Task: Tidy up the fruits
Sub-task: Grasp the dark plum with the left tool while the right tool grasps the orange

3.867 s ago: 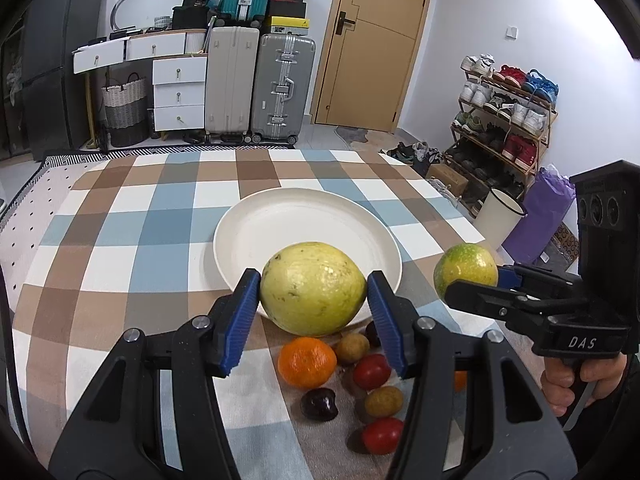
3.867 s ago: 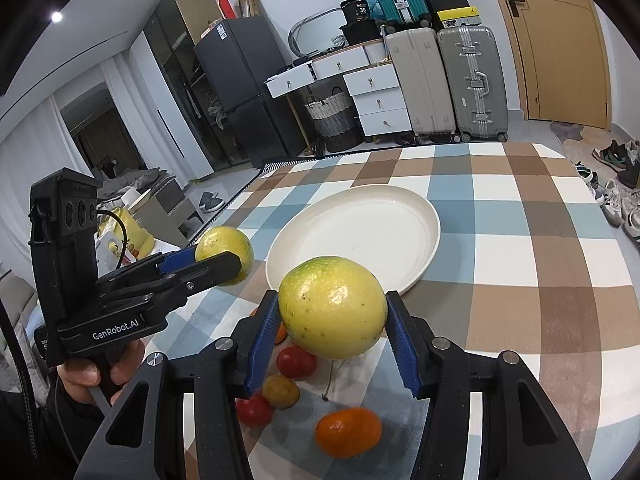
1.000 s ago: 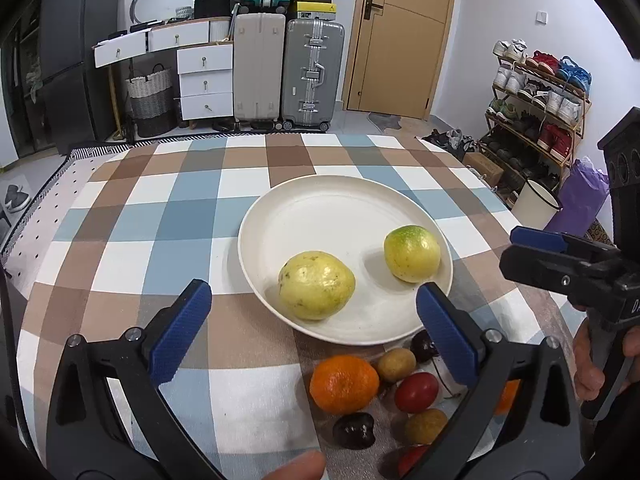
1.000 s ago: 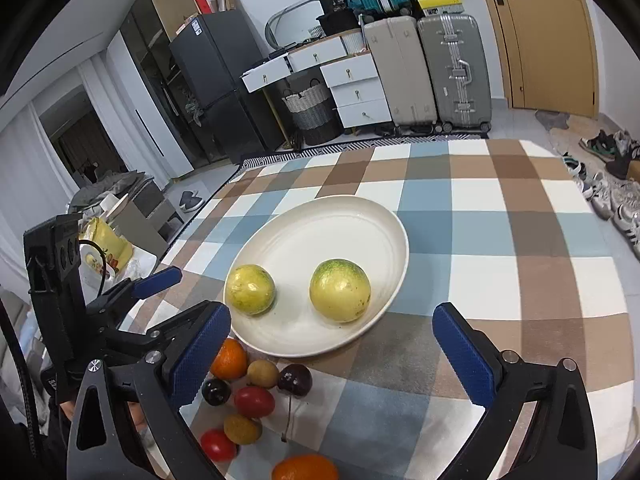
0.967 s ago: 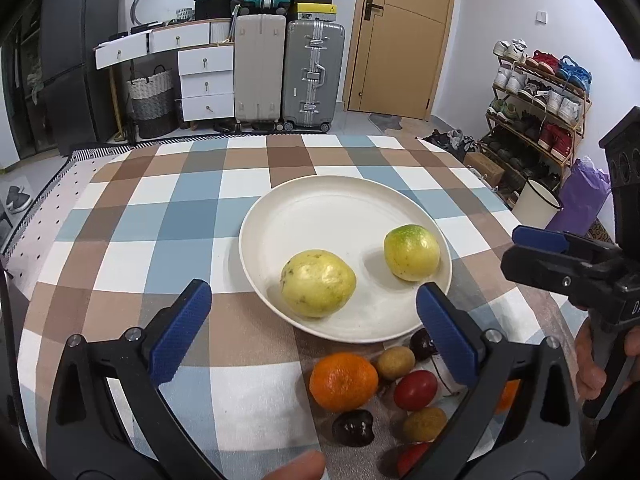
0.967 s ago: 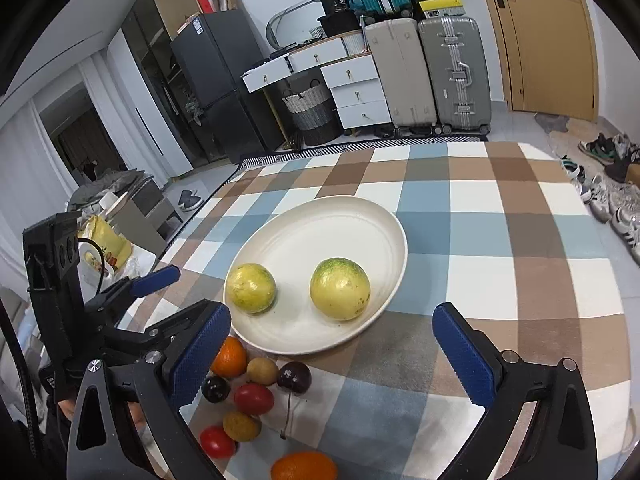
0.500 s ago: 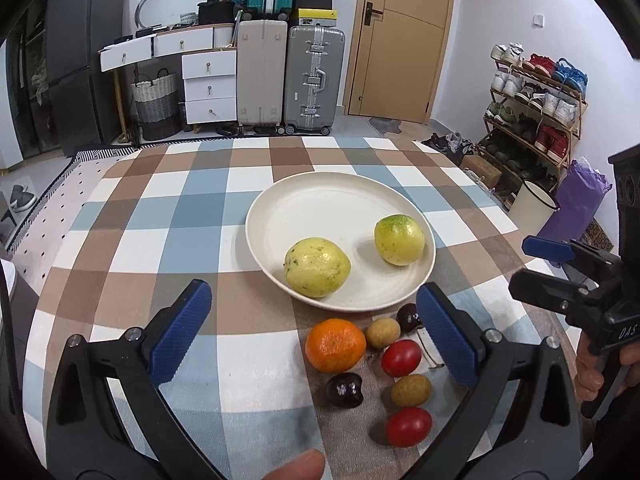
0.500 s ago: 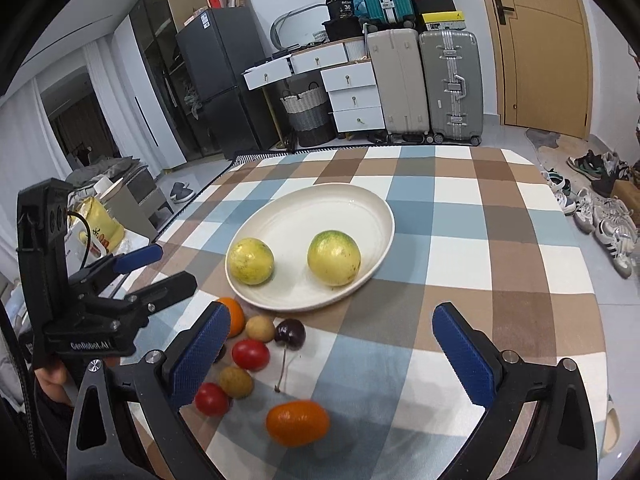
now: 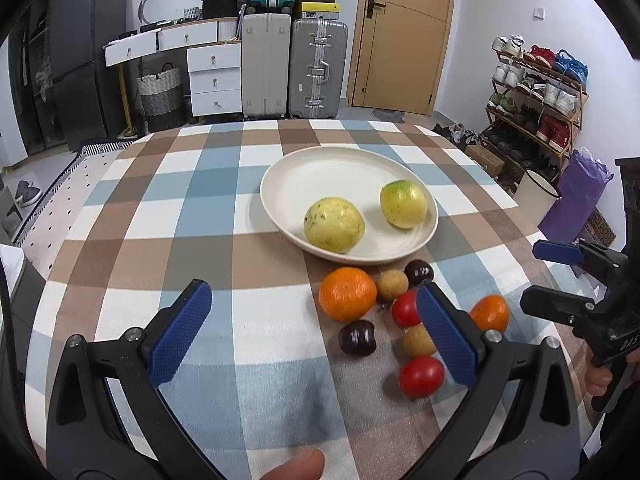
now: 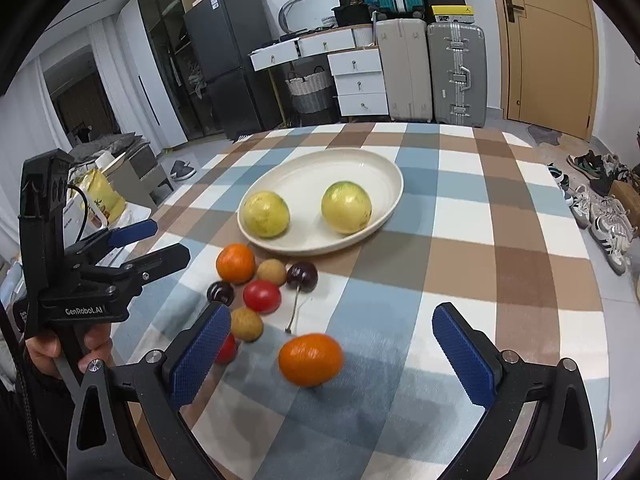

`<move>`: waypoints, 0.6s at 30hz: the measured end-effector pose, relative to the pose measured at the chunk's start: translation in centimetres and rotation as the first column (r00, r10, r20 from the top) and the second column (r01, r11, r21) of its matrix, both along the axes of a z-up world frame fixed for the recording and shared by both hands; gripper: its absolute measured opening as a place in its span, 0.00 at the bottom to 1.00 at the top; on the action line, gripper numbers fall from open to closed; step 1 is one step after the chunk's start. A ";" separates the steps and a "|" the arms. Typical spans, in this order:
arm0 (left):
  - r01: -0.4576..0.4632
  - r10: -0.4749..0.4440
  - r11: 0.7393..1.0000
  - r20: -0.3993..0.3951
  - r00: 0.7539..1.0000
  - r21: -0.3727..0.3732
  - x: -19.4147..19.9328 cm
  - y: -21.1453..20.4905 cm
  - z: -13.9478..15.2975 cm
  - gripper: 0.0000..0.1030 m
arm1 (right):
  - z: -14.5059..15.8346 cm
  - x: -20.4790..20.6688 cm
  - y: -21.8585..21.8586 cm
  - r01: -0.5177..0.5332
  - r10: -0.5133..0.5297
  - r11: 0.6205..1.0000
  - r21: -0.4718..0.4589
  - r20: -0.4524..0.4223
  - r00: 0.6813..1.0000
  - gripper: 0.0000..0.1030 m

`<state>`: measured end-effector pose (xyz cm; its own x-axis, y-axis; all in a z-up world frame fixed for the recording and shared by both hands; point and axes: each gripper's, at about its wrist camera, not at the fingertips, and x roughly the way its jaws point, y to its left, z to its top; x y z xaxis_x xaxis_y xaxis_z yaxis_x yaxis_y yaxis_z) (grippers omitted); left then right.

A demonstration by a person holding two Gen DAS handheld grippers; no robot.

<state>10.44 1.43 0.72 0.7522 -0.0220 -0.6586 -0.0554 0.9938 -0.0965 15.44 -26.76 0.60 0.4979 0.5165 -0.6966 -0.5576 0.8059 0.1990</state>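
A white plate (image 9: 320, 164) (image 10: 304, 174) holds two yellow-green fruits (image 9: 334, 230) (image 9: 403, 204). In front of it lie an orange (image 9: 347, 293), a second orange (image 10: 310, 359) (image 9: 490, 313), red tomatoes (image 9: 421, 377) (image 10: 262, 296), dark cherries (image 9: 357, 338) (image 10: 303, 276) and small brown fruits (image 9: 392, 285). My left gripper (image 9: 316, 330) is open and empty, above the cloth near the small fruits. My right gripper (image 10: 332, 354) is open and empty, with the second orange between its jaws, apart from both pads.
The round table has a checked cloth (image 9: 208, 184). Suitcases (image 9: 318, 68), drawers (image 9: 214, 80) and a door (image 9: 404, 32) stand behind it. A shoe rack (image 9: 536, 92) is on the right. Each gripper shows in the other's view (image 9: 580, 284) (image 10: 112, 264).
Both grippers have pulled back from the plate toward the near edge of the table. The small fruits now lie closer to the jaws. Both stay open.
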 end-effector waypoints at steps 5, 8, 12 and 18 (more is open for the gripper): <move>0.001 -0.002 1.000 -0.028 1.000 -0.014 -0.6 0.0 -1.0 0.99 | -1.1 -0.4 0.0 0.003 -0.003 1.000 -0.016 -0.017 1.000 1.00; 0.003 -0.004 1.000 -0.042 0.999 -0.018 -0.6 0.0 -1.6 0.99 | -1.5 -0.7 -0.1 0.000 -0.001 1.000 -0.010 -0.032 0.999 1.00; -0.007 0.006 1.000 -0.065 0.998 -0.018 -0.8 0.1 -2.6 0.99 | -2.2 -0.8 0.1 -0.008 0.008 1.000 -0.011 -0.050 0.999 1.00; -0.018 0.015 0.999 -0.103 0.995 -0.032 0.0 0.3 -3.8 0.99 | -3.0 -0.9 0.3 -0.013 0.012 1.000 -0.007 -0.066 0.998 0.99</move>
<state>10.48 1.78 -3.10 0.6812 -0.0326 -0.7314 -0.0833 0.9891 -0.1217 14.56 -26.51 -2.45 0.4444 0.5169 -0.7317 -0.5534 0.8007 0.2295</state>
